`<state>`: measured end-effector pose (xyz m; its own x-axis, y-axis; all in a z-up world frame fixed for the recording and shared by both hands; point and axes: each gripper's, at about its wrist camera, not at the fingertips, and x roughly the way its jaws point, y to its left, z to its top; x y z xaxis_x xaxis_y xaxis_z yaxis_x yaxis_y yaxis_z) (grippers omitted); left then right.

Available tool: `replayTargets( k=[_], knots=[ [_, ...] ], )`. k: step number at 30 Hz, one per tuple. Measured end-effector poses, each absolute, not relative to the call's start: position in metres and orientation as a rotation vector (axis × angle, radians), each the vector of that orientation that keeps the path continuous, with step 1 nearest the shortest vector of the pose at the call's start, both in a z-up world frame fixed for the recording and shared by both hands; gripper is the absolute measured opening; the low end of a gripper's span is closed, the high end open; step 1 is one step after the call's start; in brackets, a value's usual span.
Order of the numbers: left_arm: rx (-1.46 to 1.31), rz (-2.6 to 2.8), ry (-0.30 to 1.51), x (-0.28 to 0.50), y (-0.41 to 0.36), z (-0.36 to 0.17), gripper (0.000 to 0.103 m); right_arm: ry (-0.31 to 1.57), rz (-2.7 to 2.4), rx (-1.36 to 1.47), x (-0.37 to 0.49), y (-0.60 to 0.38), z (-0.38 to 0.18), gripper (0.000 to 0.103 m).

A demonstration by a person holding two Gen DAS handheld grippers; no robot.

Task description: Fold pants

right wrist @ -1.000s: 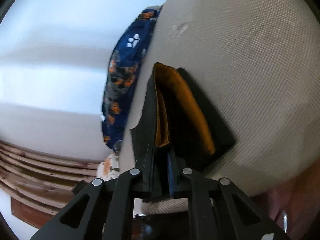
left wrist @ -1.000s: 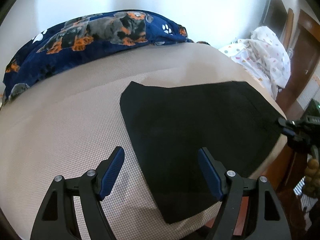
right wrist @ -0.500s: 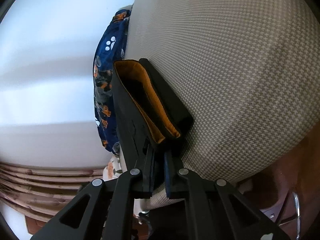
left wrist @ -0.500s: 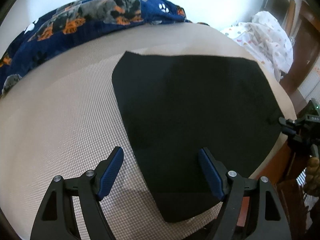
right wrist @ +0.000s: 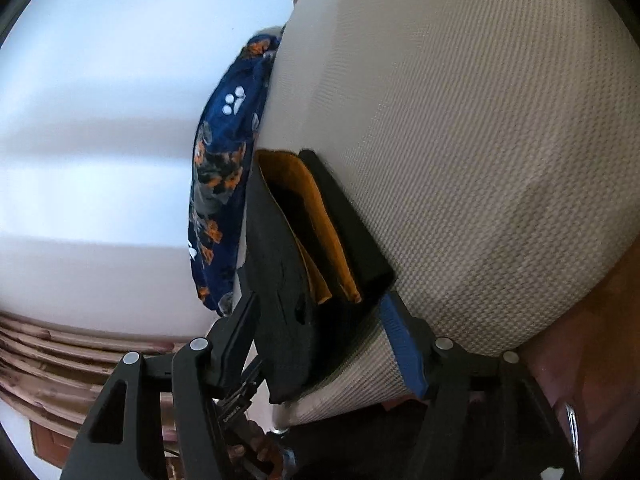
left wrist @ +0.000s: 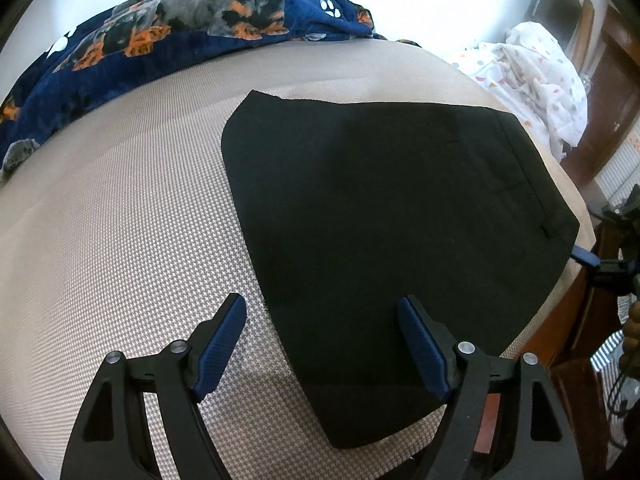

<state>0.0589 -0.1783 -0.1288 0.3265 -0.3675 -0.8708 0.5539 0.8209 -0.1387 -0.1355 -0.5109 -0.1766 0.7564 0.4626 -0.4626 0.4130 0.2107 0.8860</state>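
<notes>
Black pants (left wrist: pixel 380 216) lie folded flat on a beige textured bed (left wrist: pixel 120 220), the waistband end at the right near the bed's edge. My left gripper (left wrist: pixel 320 316) is open and empty, hovering over the pants' near left edge. In the right wrist view the waistband end (right wrist: pixel 288 280) shows its orange lining (right wrist: pixel 320 216). My right gripper (right wrist: pixel 320 320) is open, its jaws standing wide on either side of that end; its blue fingertips (left wrist: pixel 584 257) show at the bed's right edge in the left wrist view.
A navy dog-print blanket (left wrist: pixel 168 36) lies along the bed's far side. White patterned bedding (left wrist: pixel 536 80) is heaped at the far right. Brown wooden furniture (left wrist: pixel 616 92) stands beyond the right edge. A pale wall (right wrist: pixel 100 140) is behind.
My right gripper has opened and let go of the waistband end it was shut on. My left gripper stayed open and tilted down closer over the pants.
</notes>
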Motion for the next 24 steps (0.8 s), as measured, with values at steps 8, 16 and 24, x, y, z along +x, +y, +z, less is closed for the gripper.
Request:
replayTargets(
  k=[8,16,24],
  knots=[
    [0.200,-0.597,1.064,0.058,-0.177,-0.126,0.080,0.833,0.038,1.285,-0.109,-0.493,-0.170,0.019],
    [0.188,-0.602,1.072,0.058,-0.176,-0.131,0.080,0.838,0.009,1.221,-0.100,-0.506,-0.178,0.018],
    [0.081,-0.605,1.056,0.067,-0.157,-0.115,0.082,0.809,0.026,1.182,-0.102,-0.522,-0.161,0.042]
  ],
)
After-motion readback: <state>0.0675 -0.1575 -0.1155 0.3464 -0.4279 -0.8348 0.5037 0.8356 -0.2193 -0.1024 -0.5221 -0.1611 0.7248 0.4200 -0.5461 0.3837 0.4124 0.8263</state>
